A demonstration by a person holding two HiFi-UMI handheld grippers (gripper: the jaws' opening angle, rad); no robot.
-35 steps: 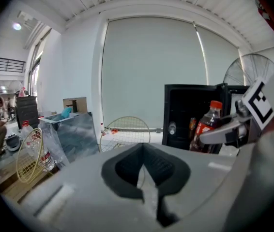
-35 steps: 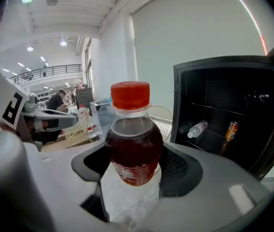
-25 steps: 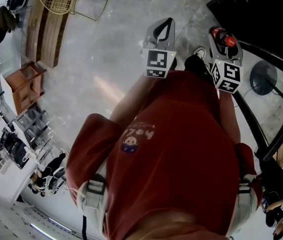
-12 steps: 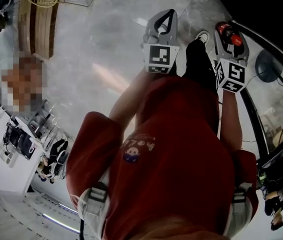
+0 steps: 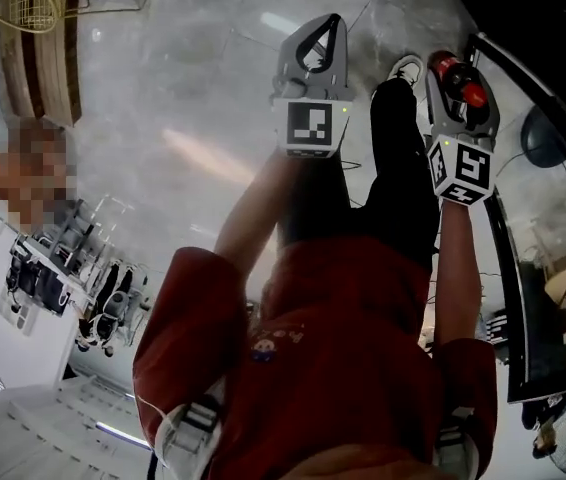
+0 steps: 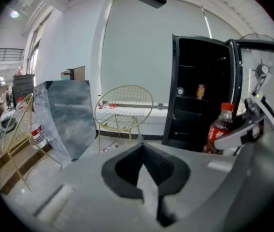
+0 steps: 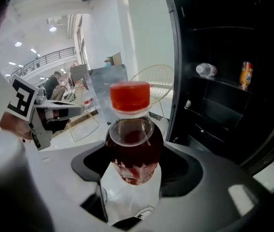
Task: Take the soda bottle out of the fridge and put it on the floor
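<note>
My right gripper is shut on the soda bottle, a dark cola with a red cap that stands upright between the jaws. In the head view the bottle sits in the right gripper just in front of the open black fridge. To its left my left gripper is shut and holds nothing, over the grey floor. The left gripper view shows its own jaws closed at the tip, with the bottle and the fridge to the right.
Fridge shelves hold a lying clear bottle and an orange can. A gold wire chair and a silvery panel stand beyond. A fan is at the right, a wooden bench at the far left. The person's shoe is between the grippers.
Both grippers have stretched farther out from the body, and the black trouser leg now shows between them. The bottle stays held in the right gripper; the left stays shut.
</note>
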